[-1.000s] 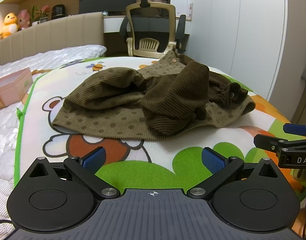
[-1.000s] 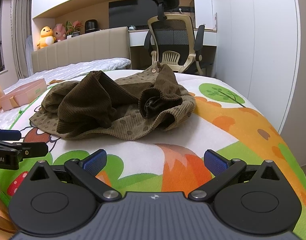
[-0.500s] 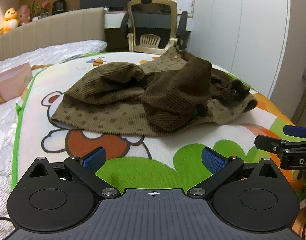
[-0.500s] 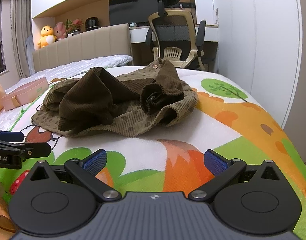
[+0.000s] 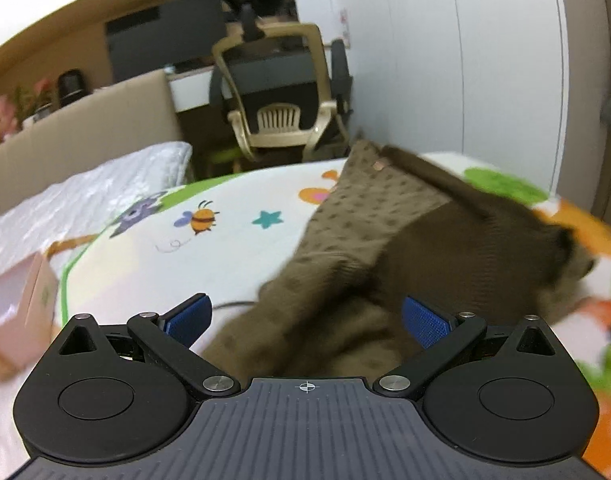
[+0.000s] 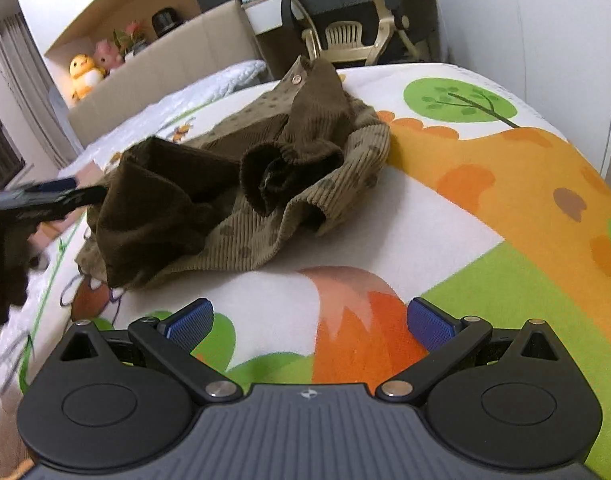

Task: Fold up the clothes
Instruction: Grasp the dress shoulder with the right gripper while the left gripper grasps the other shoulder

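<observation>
The left gripper (image 5: 305, 320), fingers wide, reached the crumpled brown corduroy garment (image 6: 241, 184) on the bed's cartoon blanket (image 6: 485, 184); the right gripper (image 6: 309, 322) hovered nearby, fingers wide.

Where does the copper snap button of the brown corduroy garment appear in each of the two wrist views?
Left wrist view: the snap button sits right of center in the upper half, near the garment's far tip, blurred.
Right wrist view: the snap button sits just left of center, near the top, on the raised far corner of the garment.
Shared landmark: the office chair stands behind the button in both views.
</observation>
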`<action>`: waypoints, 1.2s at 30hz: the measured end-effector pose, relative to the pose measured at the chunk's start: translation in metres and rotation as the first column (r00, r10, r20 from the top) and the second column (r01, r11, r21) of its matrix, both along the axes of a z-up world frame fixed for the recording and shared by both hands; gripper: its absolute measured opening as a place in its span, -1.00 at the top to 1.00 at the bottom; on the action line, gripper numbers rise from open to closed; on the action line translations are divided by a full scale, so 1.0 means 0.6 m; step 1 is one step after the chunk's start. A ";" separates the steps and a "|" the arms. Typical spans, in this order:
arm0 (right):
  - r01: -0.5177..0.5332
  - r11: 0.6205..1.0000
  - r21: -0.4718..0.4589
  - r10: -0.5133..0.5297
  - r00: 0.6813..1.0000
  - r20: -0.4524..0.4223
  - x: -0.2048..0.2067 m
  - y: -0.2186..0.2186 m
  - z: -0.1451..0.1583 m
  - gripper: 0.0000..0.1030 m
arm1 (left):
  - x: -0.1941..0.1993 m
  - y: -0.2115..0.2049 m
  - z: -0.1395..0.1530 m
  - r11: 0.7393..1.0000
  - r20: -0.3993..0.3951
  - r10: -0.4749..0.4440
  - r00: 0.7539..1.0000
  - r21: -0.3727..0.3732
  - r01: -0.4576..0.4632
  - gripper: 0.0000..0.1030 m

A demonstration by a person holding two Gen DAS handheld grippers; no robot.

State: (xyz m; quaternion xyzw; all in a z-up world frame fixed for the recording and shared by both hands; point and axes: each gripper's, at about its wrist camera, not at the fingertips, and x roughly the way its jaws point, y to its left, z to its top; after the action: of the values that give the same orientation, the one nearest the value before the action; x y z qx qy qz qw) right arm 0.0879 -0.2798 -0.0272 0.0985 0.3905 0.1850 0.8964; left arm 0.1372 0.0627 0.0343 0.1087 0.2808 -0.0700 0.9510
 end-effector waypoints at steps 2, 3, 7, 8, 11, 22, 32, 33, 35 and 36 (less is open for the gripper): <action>0.005 1.000 -0.012 -0.005 1.000 -0.008 0.001 0.004 0.001 -1.00 | 0.036 0.015 -0.014 0.999 -0.025 -0.026 0.999 0.026 0.026 -1.00; -0.011 0.999 -0.047 0.011 1.000 -0.017 0.005 0.011 0.003 -1.00 | 0.048 0.019 -0.022 0.999 -0.037 -0.034 0.999 0.036 0.036 -1.00; -0.128 0.976 -0.175 0.136 0.990 0.035 0.025 0.037 0.039 -1.00 | 0.083 0.033 -0.047 0.998 -0.076 -0.052 0.996 0.028 0.054 -1.00; -0.146 0.969 -0.199 0.164 0.983 0.076 0.030 0.041 0.054 -1.00 | 0.087 0.040 -0.048 0.999 -0.075 -0.051 0.996 0.007 0.052 -1.00; -0.096 0.973 -0.209 0.145 0.961 0.236 0.081 0.035 0.109 -1.00 | 0.093 0.057 -0.044 0.997 -0.053 -0.040 0.998 -0.064 0.037 -1.00; 0.028 0.999 0.044 -0.028 1.000 -0.004 0.332 0.007 0.018 -0.30 | 0.108 0.071 -0.065 0.979 -0.151 -0.033 0.988 -0.206 0.001 -0.90; -0.110 0.994 0.008 0.110 0.994 -0.015 0.275 0.041 0.001 0.60 | 0.106 0.042 -0.078 0.967 -0.242 -0.012 0.970 -0.250 -0.051 0.55; -0.127 0.992 -0.001 0.126 0.992 -0.015 0.261 0.039 0.005 0.64 | 0.092 0.033 -0.074 0.970 -0.236 -0.024 0.971 -0.241 -0.035 0.65; -0.155 0.988 -0.024 0.155 0.988 -0.008 0.217 0.026 0.012 0.66 | 0.057 0.012 -0.064 0.974 -0.229 -0.064 0.971 -0.225 0.011 0.71; -0.167 0.985 -0.031 0.167 0.986 -0.008 0.195 0.017 0.015 0.67 | 0.034 0.002 -0.058 0.973 -0.231 -0.086 0.969 -0.226 0.032 0.71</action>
State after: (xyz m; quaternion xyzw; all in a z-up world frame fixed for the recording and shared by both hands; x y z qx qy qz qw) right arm 0.2047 -0.2694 -0.0181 0.0518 0.4029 0.2532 0.8780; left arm 0.1578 0.0641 -0.0008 0.0014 0.3805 -0.1417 0.9139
